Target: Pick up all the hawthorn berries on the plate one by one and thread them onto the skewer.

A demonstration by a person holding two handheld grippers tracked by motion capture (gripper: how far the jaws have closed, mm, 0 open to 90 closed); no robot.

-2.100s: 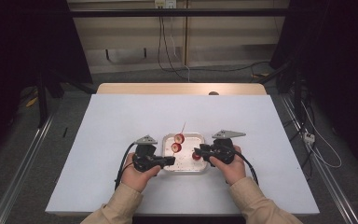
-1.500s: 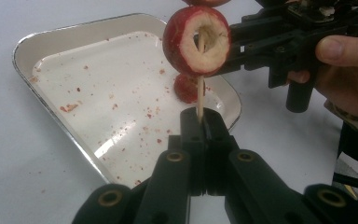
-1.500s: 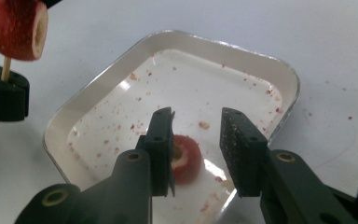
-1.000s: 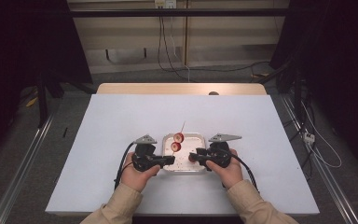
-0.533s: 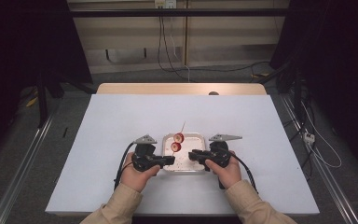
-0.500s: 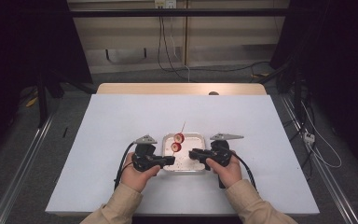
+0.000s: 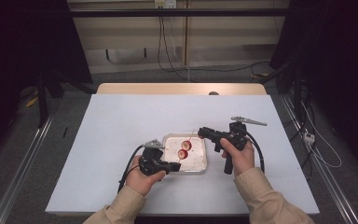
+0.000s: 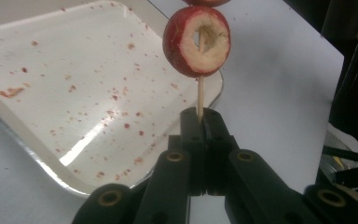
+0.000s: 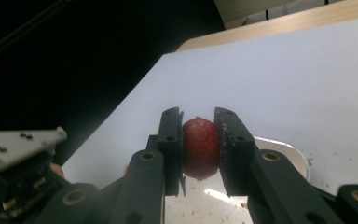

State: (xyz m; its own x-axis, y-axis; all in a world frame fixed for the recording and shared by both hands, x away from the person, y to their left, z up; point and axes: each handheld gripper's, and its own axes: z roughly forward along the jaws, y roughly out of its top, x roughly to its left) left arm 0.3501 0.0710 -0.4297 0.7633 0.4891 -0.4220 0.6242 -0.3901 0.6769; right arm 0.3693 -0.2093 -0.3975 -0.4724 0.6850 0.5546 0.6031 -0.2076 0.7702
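**Third slice picked up and lifted off the tray**

What has changed is on my right side. A second ago my right gripper (image 7: 204, 132) sat low over the tray (image 7: 197, 165), at its right edge; now it is raised and reaches in above the tray's far right corner. Its jaws have just been closing, and the right gripper view shows why: a red fruit slice (image 9: 199, 147) is pinched edge-on between the two pads, with the tray's rim below and behind it. So I read the pick as done, with that slice in the air and off the tray.

My left gripper (image 7: 177, 166) has not moved in that time. It is clamped fully on the bare lower end of a thin wooden skewer (image 8: 199, 95), which slants up and away over the tray. Two slices are already threaded on it; the nearer one (image 8: 196, 41) shows its pale cut face and red skin, with the stick through its hollow core, and the other (image 7: 187, 145) sits just beyond it towards the tip. The tray itself holds only red juice specks now, on the white worktop (image 7: 121, 121).

For the job, this means the loose slice is ready to go on the stick. I judge the next move to be lining up its core with the skewer's free tip, which points roughly towards my right gripper. The tricky part will be aim: the slice is held by its flat faces, so the stick must pass between the pads without glancing off.
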